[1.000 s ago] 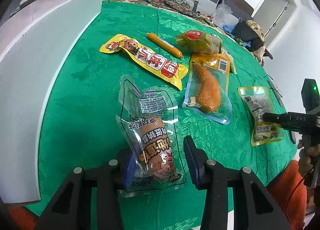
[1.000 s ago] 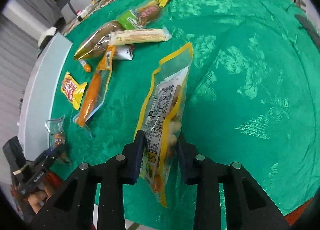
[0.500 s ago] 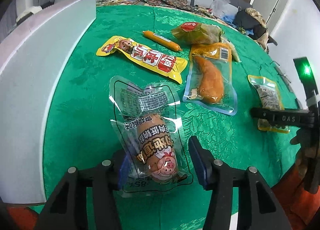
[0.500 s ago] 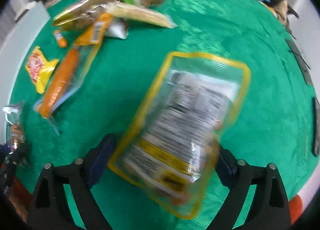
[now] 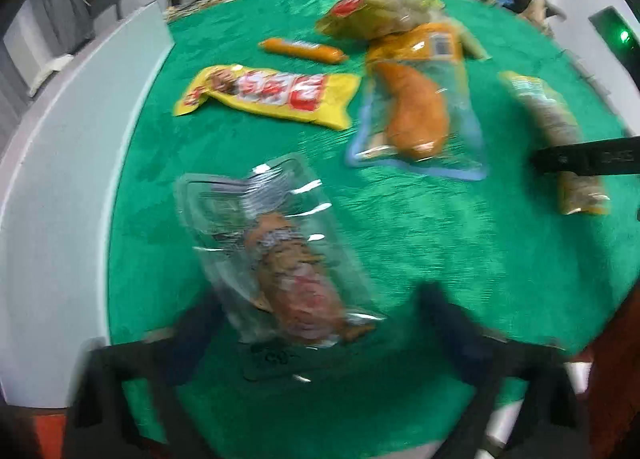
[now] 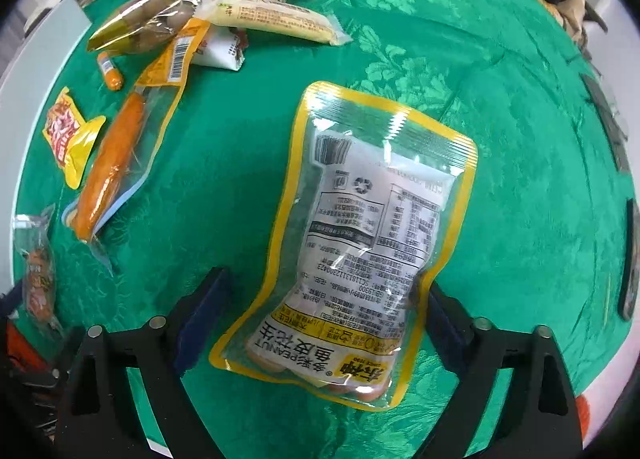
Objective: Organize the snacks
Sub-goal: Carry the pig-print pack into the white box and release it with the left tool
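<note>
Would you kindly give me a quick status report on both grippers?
Both grippers open: right gripper around the peanut pack, left gripper around the clear sausage pack. Nothing blocking.

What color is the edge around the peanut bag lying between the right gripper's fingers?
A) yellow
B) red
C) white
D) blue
A: in the right wrist view, the peanut bag has a yellow border all the way around its see-through middle, and it lies flat on the green tablecloth between the fingers of the open right gripper.
</note>
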Motion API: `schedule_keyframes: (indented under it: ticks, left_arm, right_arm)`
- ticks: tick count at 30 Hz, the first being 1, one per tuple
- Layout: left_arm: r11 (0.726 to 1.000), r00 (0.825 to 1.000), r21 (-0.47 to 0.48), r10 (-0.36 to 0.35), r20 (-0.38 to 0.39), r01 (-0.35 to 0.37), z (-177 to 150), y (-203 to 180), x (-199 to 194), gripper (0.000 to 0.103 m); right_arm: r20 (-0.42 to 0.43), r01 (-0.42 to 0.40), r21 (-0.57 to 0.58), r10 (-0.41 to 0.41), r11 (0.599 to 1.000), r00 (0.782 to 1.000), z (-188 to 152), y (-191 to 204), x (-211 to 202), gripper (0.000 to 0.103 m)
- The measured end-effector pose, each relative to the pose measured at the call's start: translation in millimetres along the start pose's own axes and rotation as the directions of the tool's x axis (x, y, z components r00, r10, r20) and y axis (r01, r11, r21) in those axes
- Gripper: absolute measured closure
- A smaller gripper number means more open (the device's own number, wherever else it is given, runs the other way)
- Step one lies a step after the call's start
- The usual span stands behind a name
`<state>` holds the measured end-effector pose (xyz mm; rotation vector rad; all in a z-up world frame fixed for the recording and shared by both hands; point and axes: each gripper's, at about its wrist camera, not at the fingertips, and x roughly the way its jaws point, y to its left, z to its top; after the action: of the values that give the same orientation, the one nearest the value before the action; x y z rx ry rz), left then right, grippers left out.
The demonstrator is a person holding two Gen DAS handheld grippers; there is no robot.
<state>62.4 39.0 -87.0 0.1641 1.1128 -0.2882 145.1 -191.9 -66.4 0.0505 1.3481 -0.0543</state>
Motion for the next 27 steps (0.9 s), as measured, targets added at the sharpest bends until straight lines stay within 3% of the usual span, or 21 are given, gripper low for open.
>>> schedule_keyframes:
  ticks: [1,3,6,10,14,17,18,23,27]
  left_arm:
    - [1.000,1.000,0.002,0.007,0.000,-0.007,1,-1,-2,0.052]
    - [1.000,1.000,-0.007,-0.020,0.001,0.020,2,0,-4,0.060]
    - [0.992,0.995,-0.081,-0.093,0.025,0.095,4,11,-9,0.060]
    - [0.977,0.984,-0.127,-0.159,0.087,0.169,10,15,-29,0.060]
    - [0.951,0.964,-0.186,-0.218,0.153,0.245,20,29,-55,0.060]
    - [0.931,0.948,-0.228,-0.240,0.208,0.286,29,48,-78,0.060]
    - [0.925,0.943,-0.239,-0.243,0.226,0.296,33,57,-85,0.060]
    - [0.907,0.927,-0.302,-0.192,0.323,0.293,42,119,-134,0.060]
    - [0.906,0.938,-0.375,-0.060,0.342,0.195,40,185,-156,0.060]
  right_arm:
    - [0.026,-0.003,-0.004,0.004,1.000,1.000,-2,-1,-5,0.039]
    - [0.032,-0.099,0.059,0.097,0.993,0.995,-6,-15,-11,0.043]
    - [0.066,-0.236,0.148,0.228,0.961,0.971,-14,-35,-19,0.045]
    - [0.152,-0.417,0.254,0.390,0.873,0.908,-24,-64,-34,0.045]
    - [0.201,-0.486,0.288,0.444,0.825,0.873,-24,-79,-50,0.044]
    - [0.232,-0.507,0.258,0.457,0.822,0.859,-14,-72,-72,0.044]
    - [0.239,-0.514,0.246,0.463,0.822,0.854,-25,-66,-77,0.044]
    - [0.263,-0.581,0.129,0.538,0.803,0.801,-8,-10,-114,0.044]
    - [0.248,-0.639,0.021,0.616,0.769,0.748,6,55,-140,0.044]
